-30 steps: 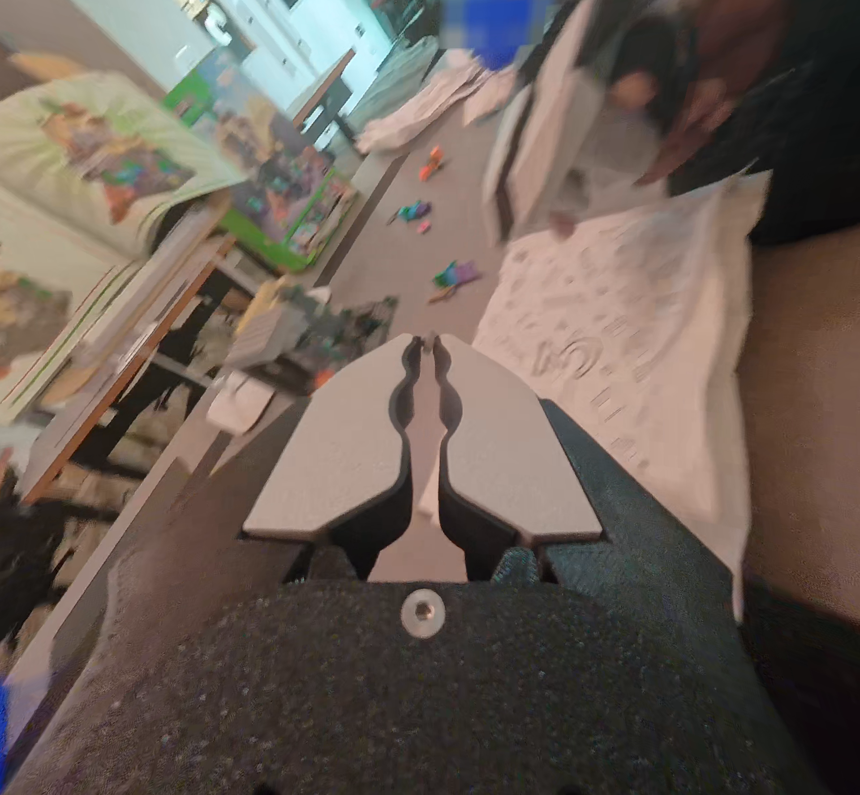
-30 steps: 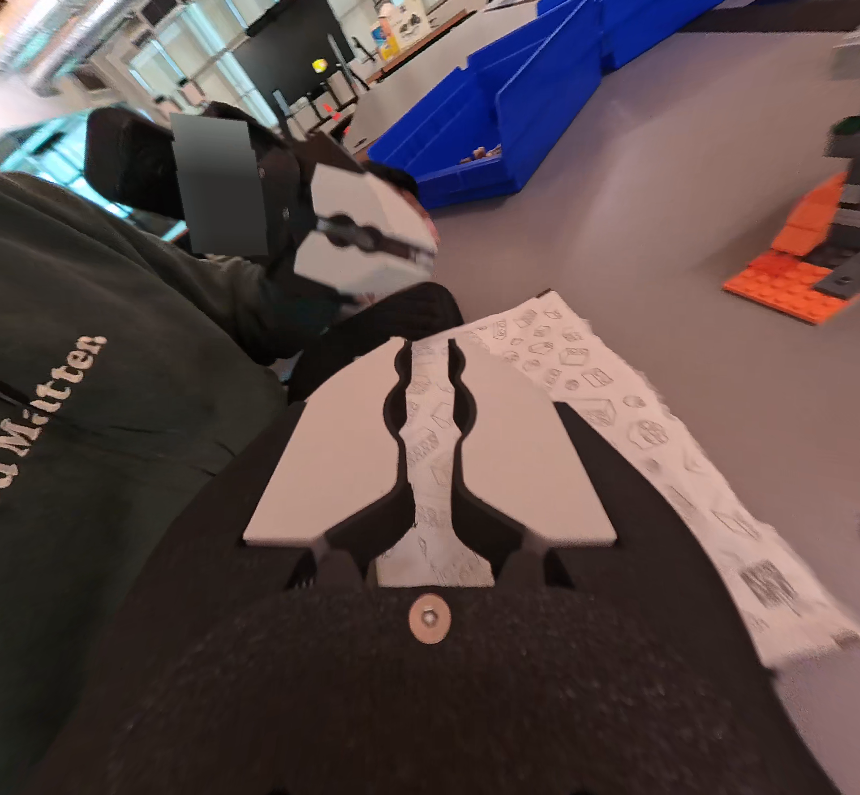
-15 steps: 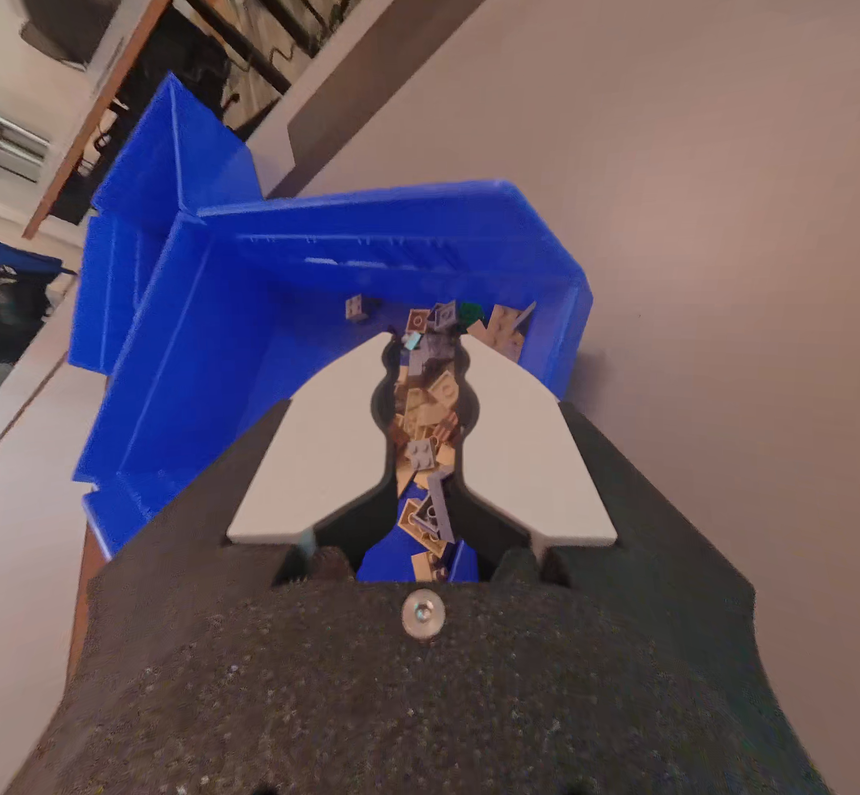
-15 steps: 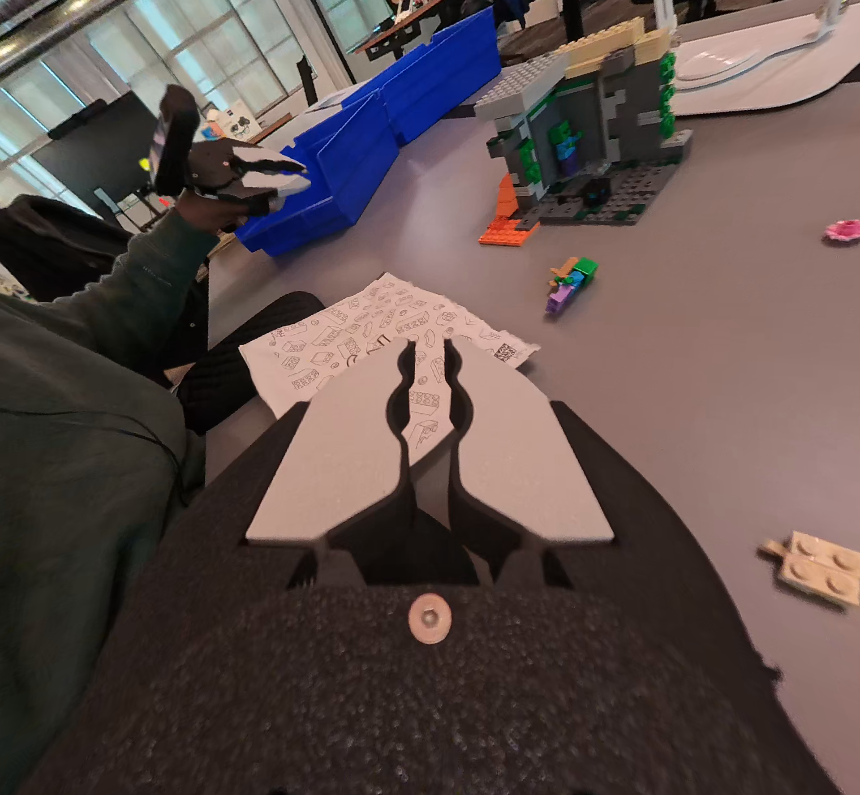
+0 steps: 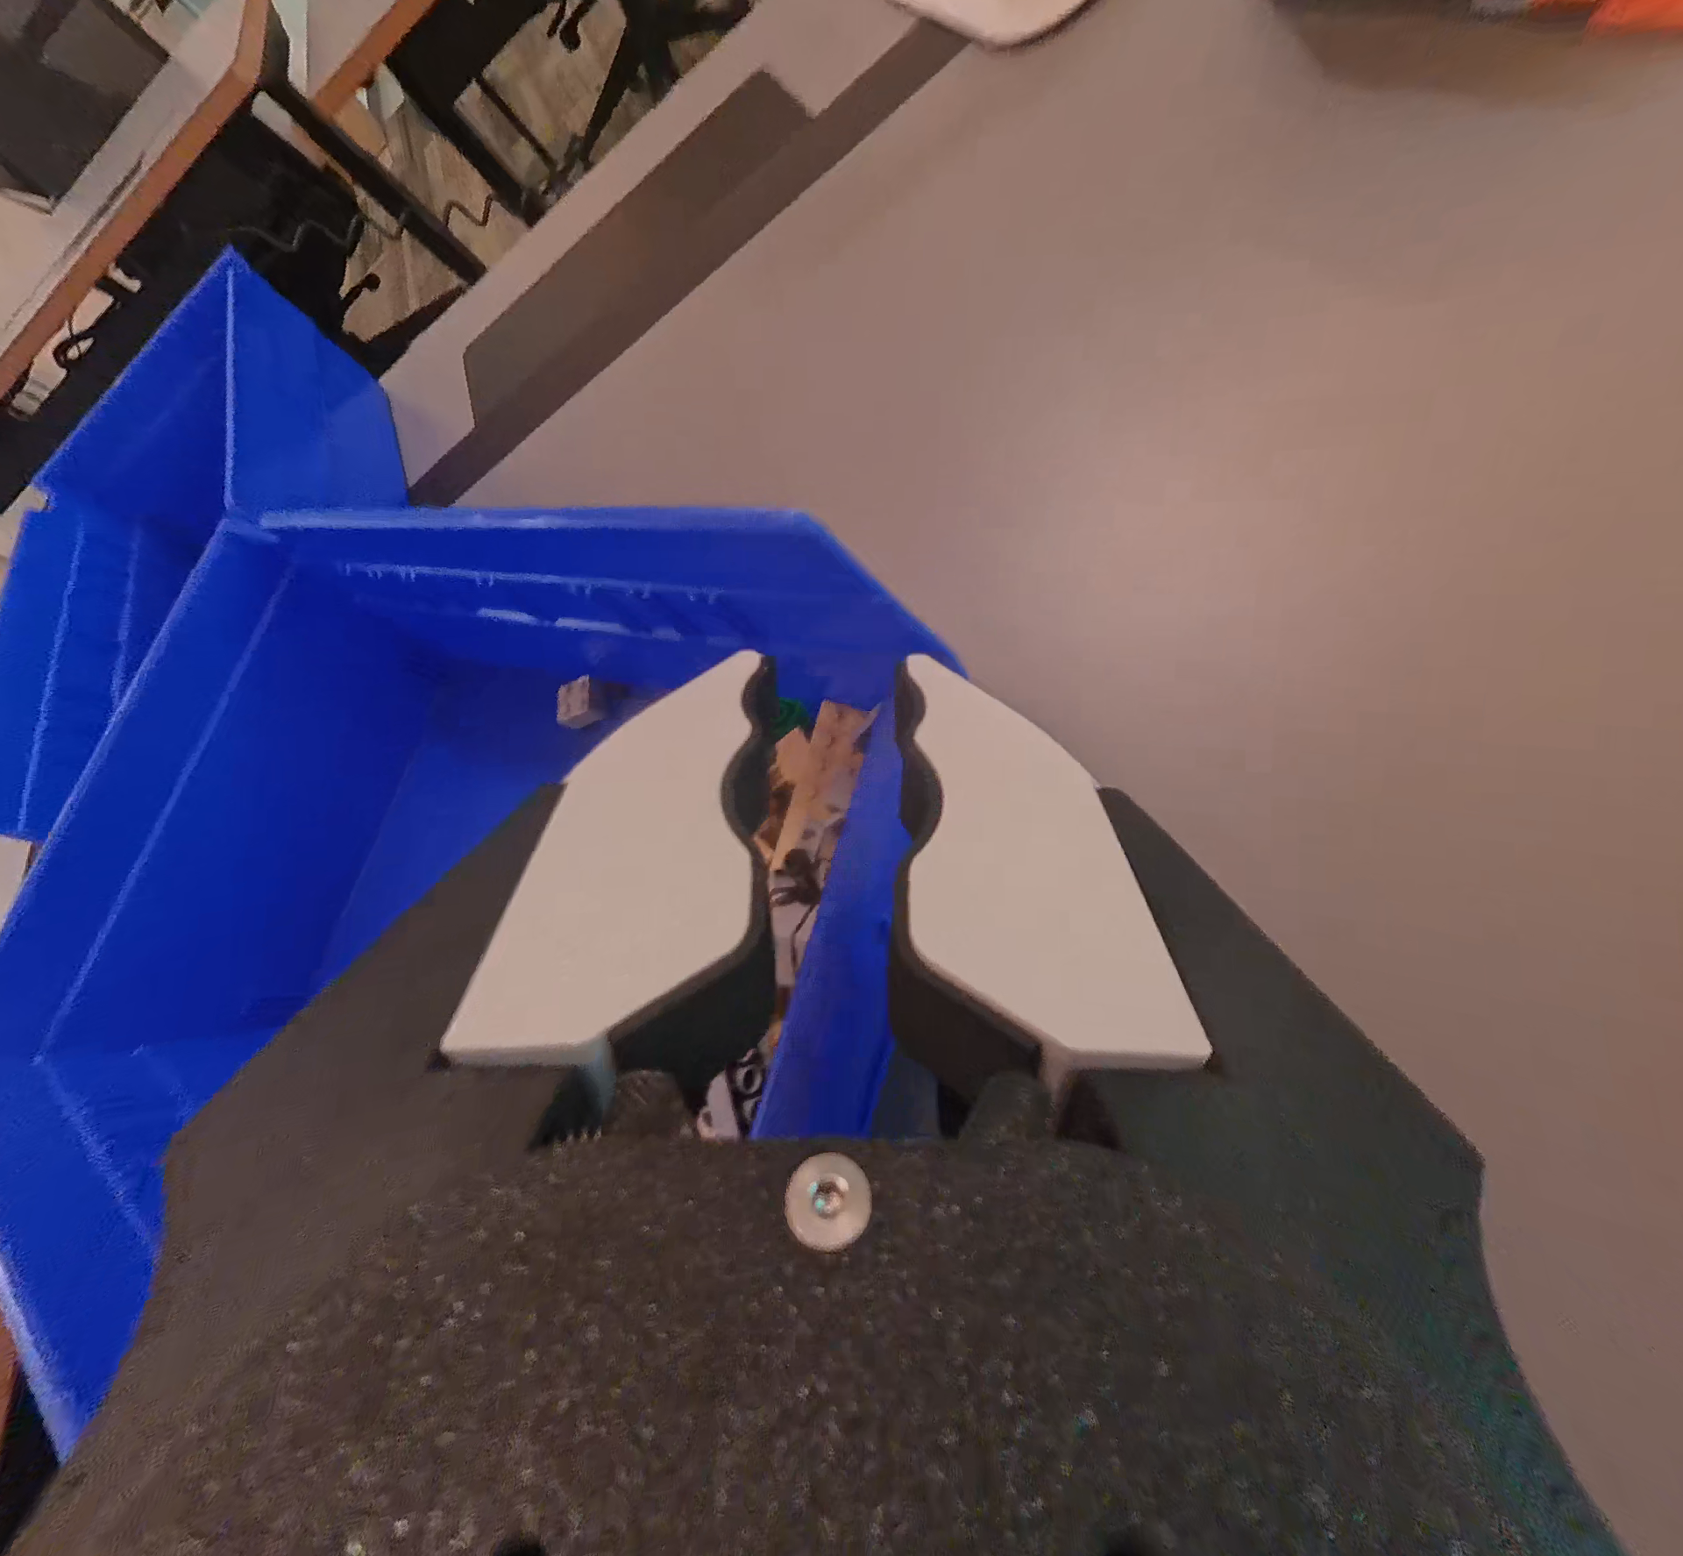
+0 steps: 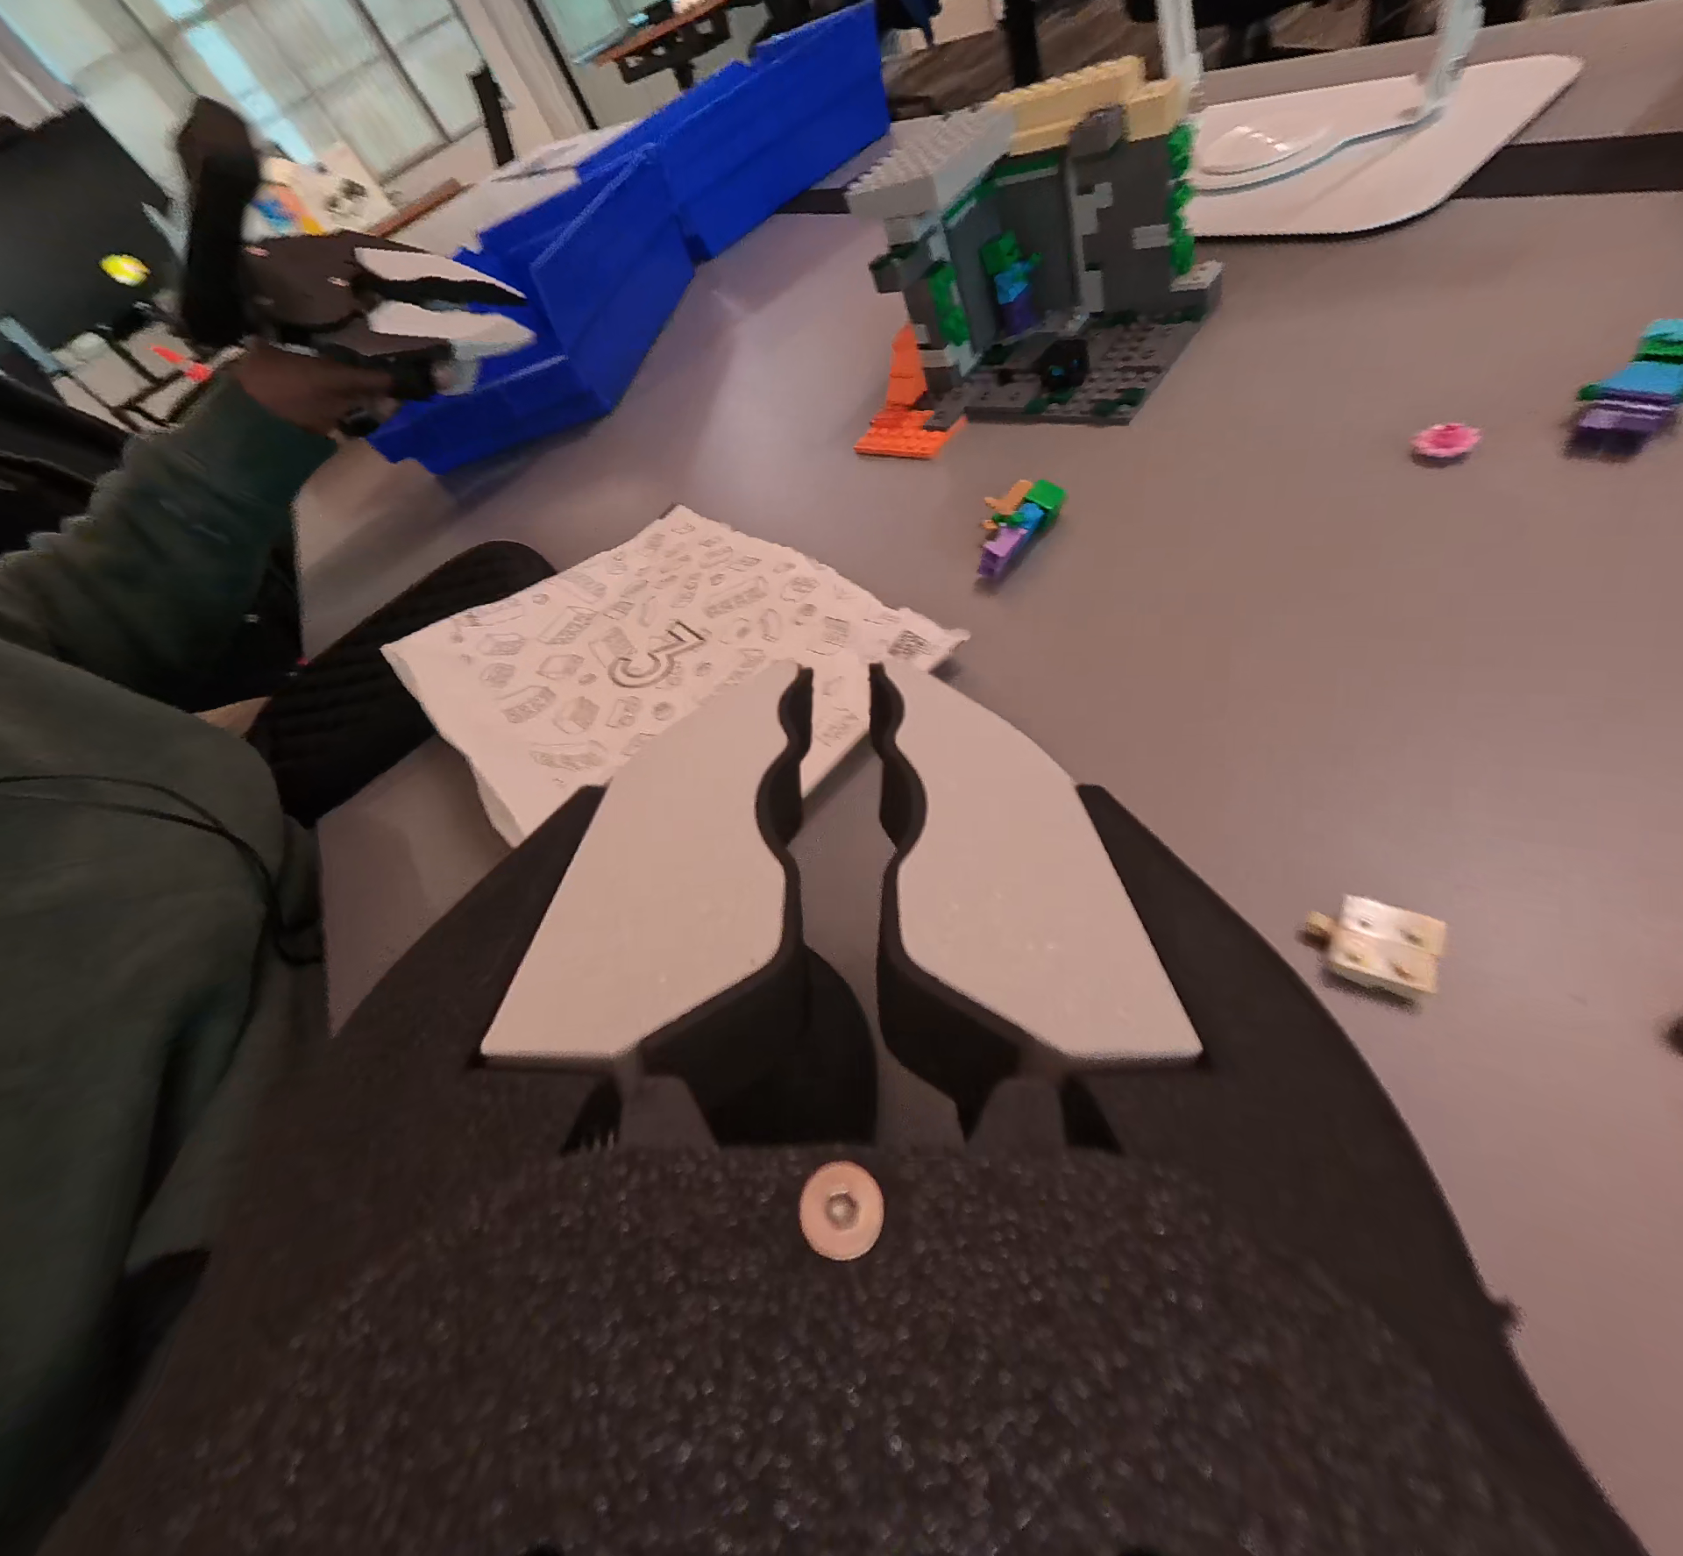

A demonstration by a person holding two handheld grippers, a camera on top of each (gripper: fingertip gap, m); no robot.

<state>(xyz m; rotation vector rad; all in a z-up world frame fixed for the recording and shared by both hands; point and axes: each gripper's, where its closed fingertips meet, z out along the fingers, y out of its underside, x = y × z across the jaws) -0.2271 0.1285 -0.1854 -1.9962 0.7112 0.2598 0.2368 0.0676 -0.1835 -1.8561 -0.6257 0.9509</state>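
Blue bin (image 5: 273, 784) fills the left half of the left wrist view, and its right wall runs straight up the gap between the left gripper (image 5: 833, 693) fingers (image 5: 628, 893), one finger inside the bin, the other outside over bare counter (image 5: 1275, 510). The gap is moderate and the fingers straddle that wall; whether they press it, I cannot tell. Tan and grey bricks (image 5: 806, 793) show through the gap on the bin's inner side, a small grey brick (image 5: 576, 703) sits farther in at centre left. Open counter spreads across the whole right of that frame, its far edge running diagonally to the upper right. Over to the right wrist view: the right gripper (image 6: 836, 674) hangs above the counter's near edge with a narrow gap and nothing between its fingers, tips over a printed paper bag (image 6: 637, 674) at centre. Only this view shows the brick building (image 6: 1038, 264) at upper centre, a small purple and green figure (image 6: 1015, 524) right of the bag, a tan plate (image 6: 1380, 952) at right, and a row of blue bins at upper left.
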